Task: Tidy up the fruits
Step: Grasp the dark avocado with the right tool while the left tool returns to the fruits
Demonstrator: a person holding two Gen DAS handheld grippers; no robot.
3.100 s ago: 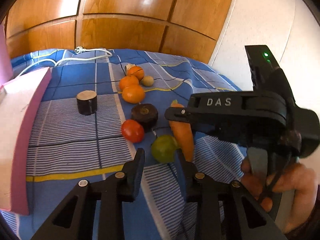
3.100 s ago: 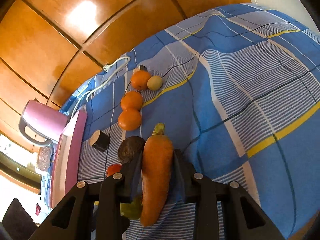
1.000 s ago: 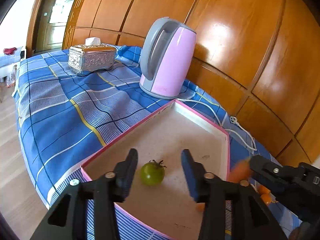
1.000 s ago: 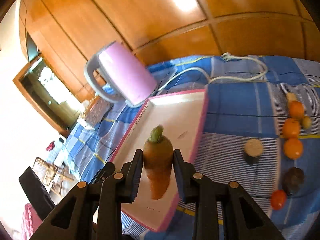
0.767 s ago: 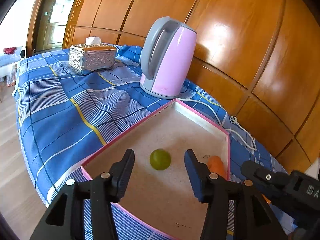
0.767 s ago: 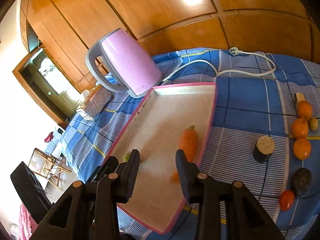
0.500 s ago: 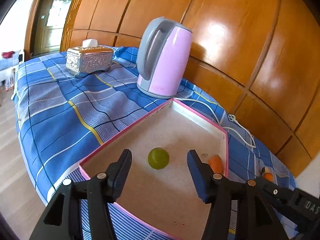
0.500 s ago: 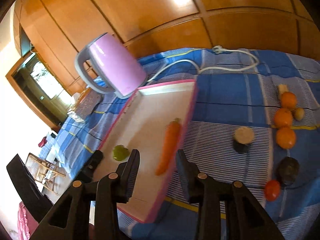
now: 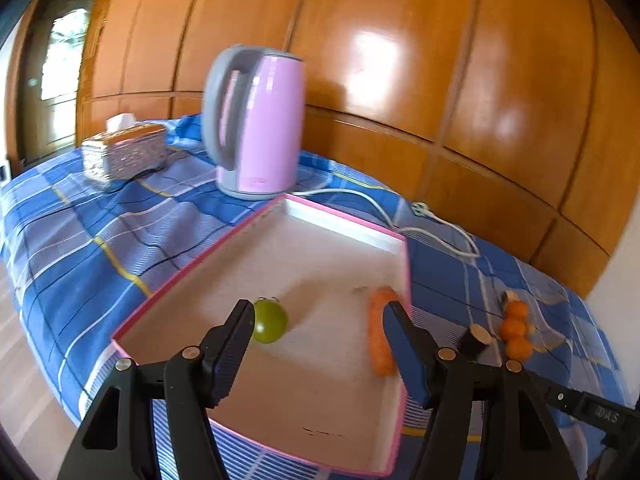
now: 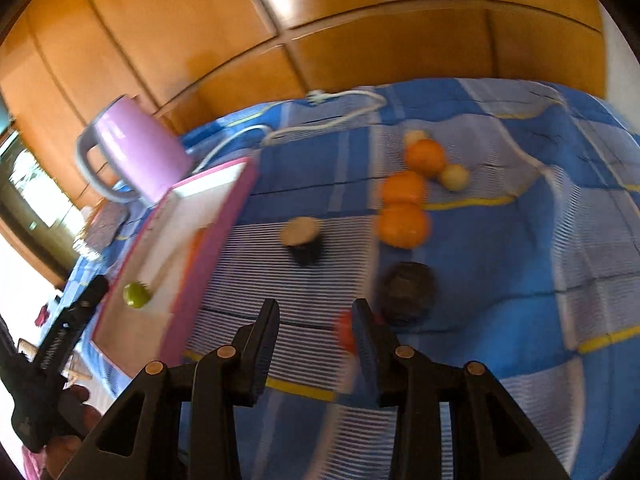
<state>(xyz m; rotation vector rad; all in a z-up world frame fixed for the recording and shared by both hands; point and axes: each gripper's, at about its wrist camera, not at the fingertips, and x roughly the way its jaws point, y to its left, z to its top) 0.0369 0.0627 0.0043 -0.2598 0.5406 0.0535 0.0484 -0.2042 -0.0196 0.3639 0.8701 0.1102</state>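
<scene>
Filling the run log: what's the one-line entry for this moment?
tray: green tomato, carrot | left gripper: opening, empty | right gripper: open, empty

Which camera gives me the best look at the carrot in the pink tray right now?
The left wrist view. There the carrot lies nearly whole on the pink tray floor by its right wall, only partly hidden by a finger. The right wrist view is blurred and shows just an orange sliver behind the tray wall.

Glossy wood-panelled wall with bright glare, blue plaid bedspread — daylit doorway at left
</scene>
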